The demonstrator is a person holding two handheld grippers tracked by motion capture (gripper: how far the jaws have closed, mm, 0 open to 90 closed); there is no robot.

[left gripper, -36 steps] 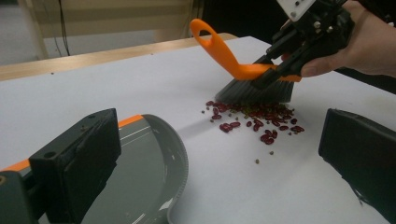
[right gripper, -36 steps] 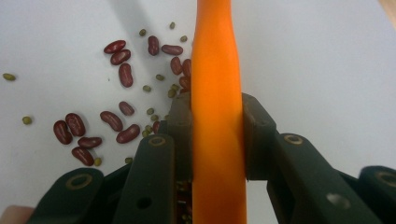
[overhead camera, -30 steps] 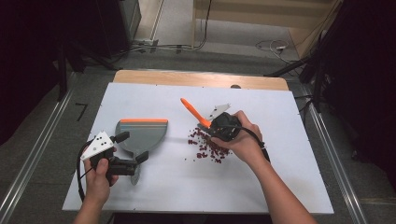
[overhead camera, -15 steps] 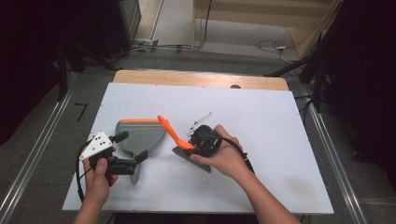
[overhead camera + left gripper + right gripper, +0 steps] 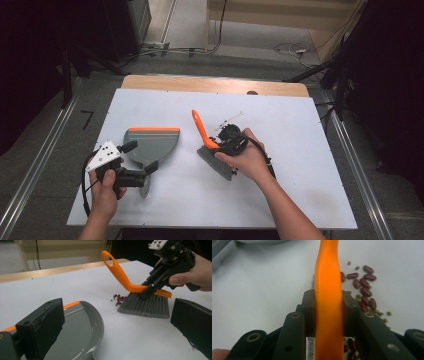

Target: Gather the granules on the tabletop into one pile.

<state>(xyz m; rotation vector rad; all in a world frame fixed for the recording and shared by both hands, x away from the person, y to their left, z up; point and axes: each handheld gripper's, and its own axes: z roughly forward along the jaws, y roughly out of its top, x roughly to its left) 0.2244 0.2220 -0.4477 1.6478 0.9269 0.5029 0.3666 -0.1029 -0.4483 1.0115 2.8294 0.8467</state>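
Observation:
My right gripper (image 5: 218,146) is shut on the orange handle (image 5: 328,277) of a small brush (image 5: 215,164) whose grey bristles (image 5: 147,306) rest on the white table. A cluster of red beans (image 5: 119,298) with a few small green ones (image 5: 363,288) lies at the bristles' edge, on the side toward the dustpan. The grey dustpan (image 5: 150,145) with an orange lip lies flat to the left, its mouth facing away from me. My left gripper (image 5: 140,156) stands open over the pan's rear part (image 5: 80,332), jaws wide apart.
The white tabletop (image 5: 300,130) has free room to the right and at the back. A wooden strip (image 5: 215,85) runs along its far edge. Metal rails (image 5: 350,155) flank the table, and cables lie on the floor beyond.
The right gripper swept the brush and beans left toward the dustpan, then drew back a little to the right. The left gripper and dustpan have stayed put.

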